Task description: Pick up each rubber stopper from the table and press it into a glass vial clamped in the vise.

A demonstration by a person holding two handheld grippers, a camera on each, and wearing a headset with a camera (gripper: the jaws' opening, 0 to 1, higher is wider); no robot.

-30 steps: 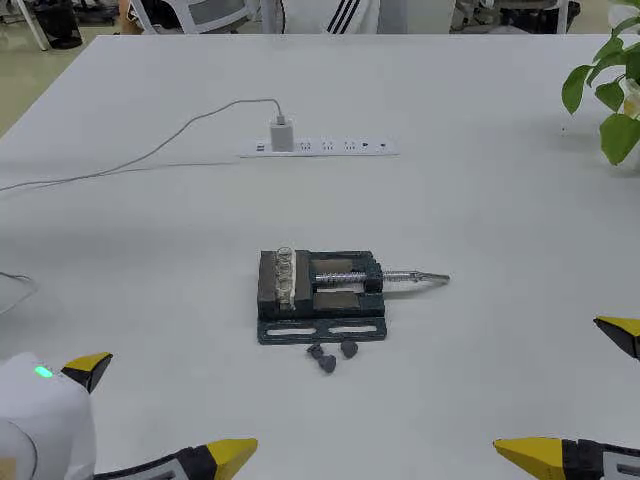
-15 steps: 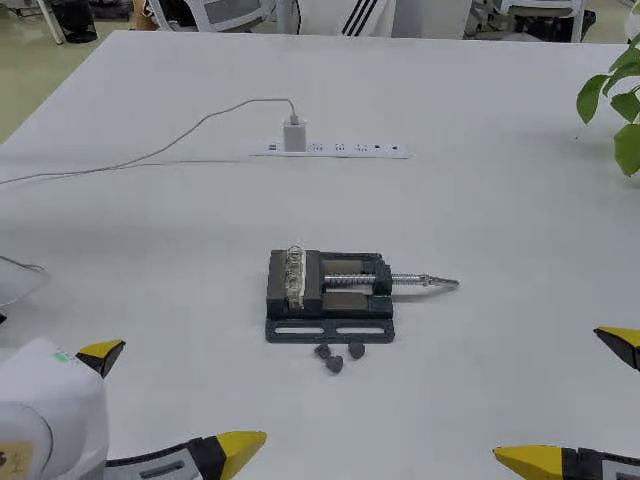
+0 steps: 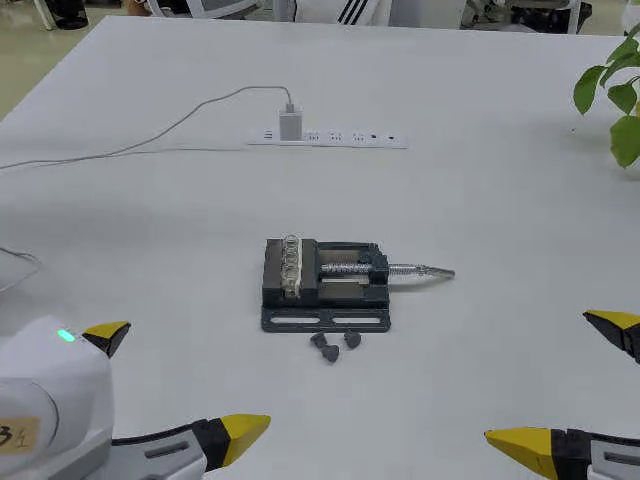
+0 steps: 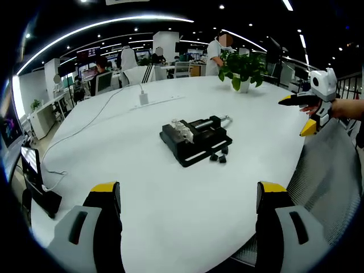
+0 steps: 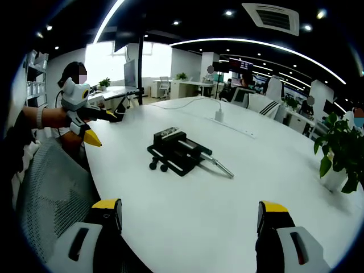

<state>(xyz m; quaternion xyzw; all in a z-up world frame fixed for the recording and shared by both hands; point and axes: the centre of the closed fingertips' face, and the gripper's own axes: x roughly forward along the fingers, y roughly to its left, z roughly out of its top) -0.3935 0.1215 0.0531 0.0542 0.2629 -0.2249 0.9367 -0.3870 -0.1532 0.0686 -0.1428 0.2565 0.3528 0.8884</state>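
On table (image 3: 480, 200), vise (image 3: 325, 287) clamps vials (image 3: 291, 268); three stoppers (image 3: 333, 345) lie beside it.
Left gripper (image 3: 185, 380), right gripper (image 3: 550, 378): jaws spread, holding nothing.

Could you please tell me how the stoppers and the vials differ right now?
The vials are clear glass; the stoppers are dark grey. The vials stand in a row clamped in the vise; the stoppers lie loose on the table beside it. Both are small.
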